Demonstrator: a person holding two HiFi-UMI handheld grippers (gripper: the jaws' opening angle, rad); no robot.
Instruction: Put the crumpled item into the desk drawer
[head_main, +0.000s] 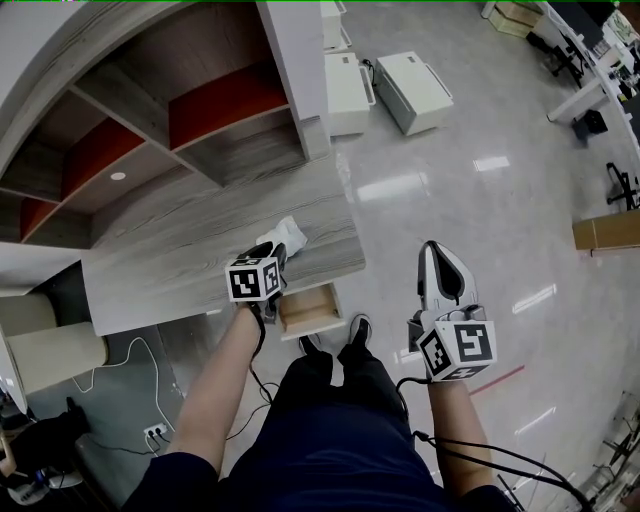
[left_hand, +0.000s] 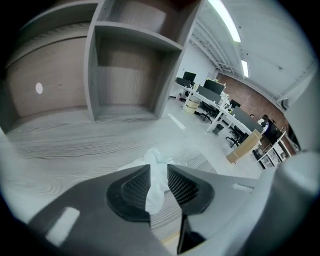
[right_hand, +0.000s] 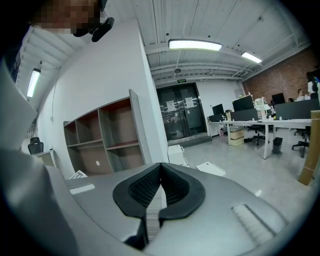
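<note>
A crumpled white item (head_main: 287, 235) lies near the front edge of the wood-grain desk (head_main: 180, 260). My left gripper (head_main: 274, 258) is at it, and in the left gripper view my left gripper (left_hand: 159, 176) is shut on the crumpled item (left_hand: 156, 165), which bulges between the black pads (left_hand: 131, 190). Just below the desk edge the small desk drawer (head_main: 309, 308) stands pulled open, its wooden inside showing. My right gripper (head_main: 433, 252) hangs over the floor to the right, away from the desk. In its own view the right gripper (right_hand: 160, 172) is shut with nothing in it.
Shelves with red back panels (head_main: 215, 105) rise behind the desk. White cabinets (head_main: 412, 90) lie on the floor beyond. A cable and a power strip (head_main: 152, 432) are under the desk at left. The person's shoes (head_main: 357, 328) stand beside the drawer. A cardboard box (head_main: 606, 231) sits far right.
</note>
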